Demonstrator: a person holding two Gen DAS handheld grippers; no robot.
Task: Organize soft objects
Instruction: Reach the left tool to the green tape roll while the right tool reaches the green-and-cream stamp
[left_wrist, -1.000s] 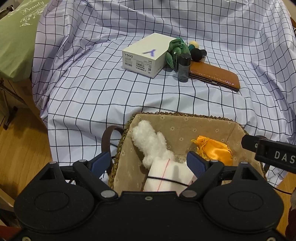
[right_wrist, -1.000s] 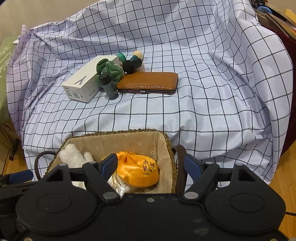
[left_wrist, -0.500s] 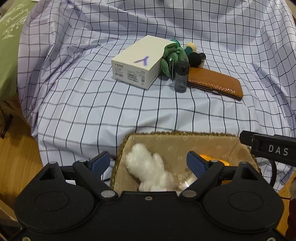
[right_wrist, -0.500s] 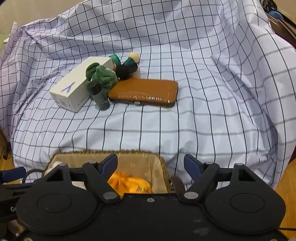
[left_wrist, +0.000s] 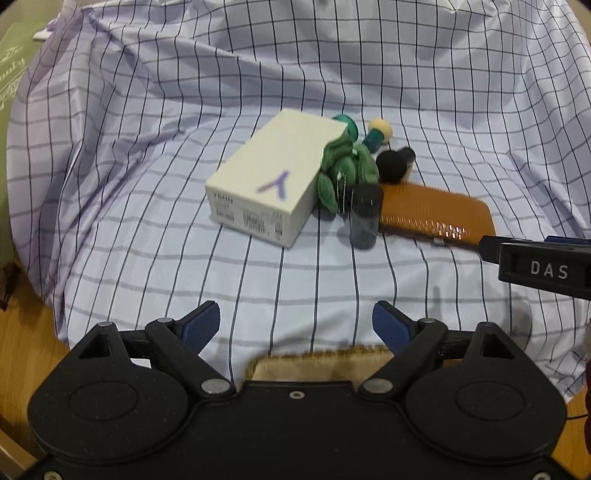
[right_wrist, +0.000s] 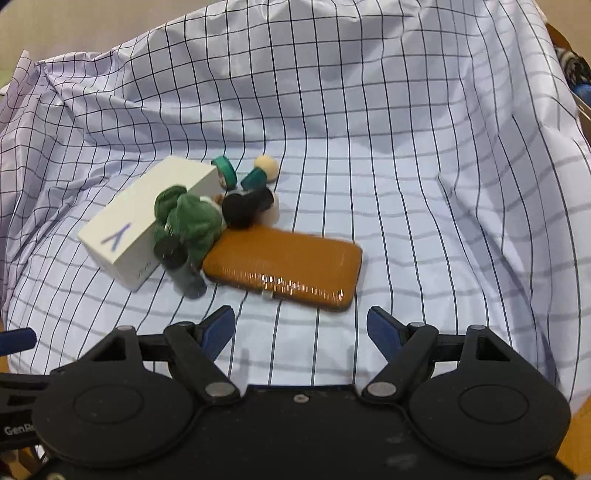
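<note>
The left gripper (left_wrist: 295, 321) hung with its jaws wide and nothing between them, above bare checked cloth (left_wrist: 147, 236). The right gripper (right_wrist: 301, 326) likewise stood with jaws apart and empty, over a bare strip of cloth just in front of the brown leather case (right_wrist: 291, 264).

The soft green plush toy (left_wrist: 345, 171) lay in the middle of the cluster, leaning against the right end of the white phone box (left_wrist: 273, 181), with a dark small bottle (left_wrist: 364, 216) upright just in front of it and the case touching it on the right. Behind it sat a black pom-pom piece (left_wrist: 393, 166) and a teal-and-cream figure (left_wrist: 376, 134).

Open cloth spread on every side of that cluster, widest to the left and toward the grippers. The wicker basket's rim (left_wrist: 321, 360) showed only as a strip at the near cloth edge, under the left gripper. The cloth dropped off at left to wooden floor (left_wrist: 26, 332).
</note>
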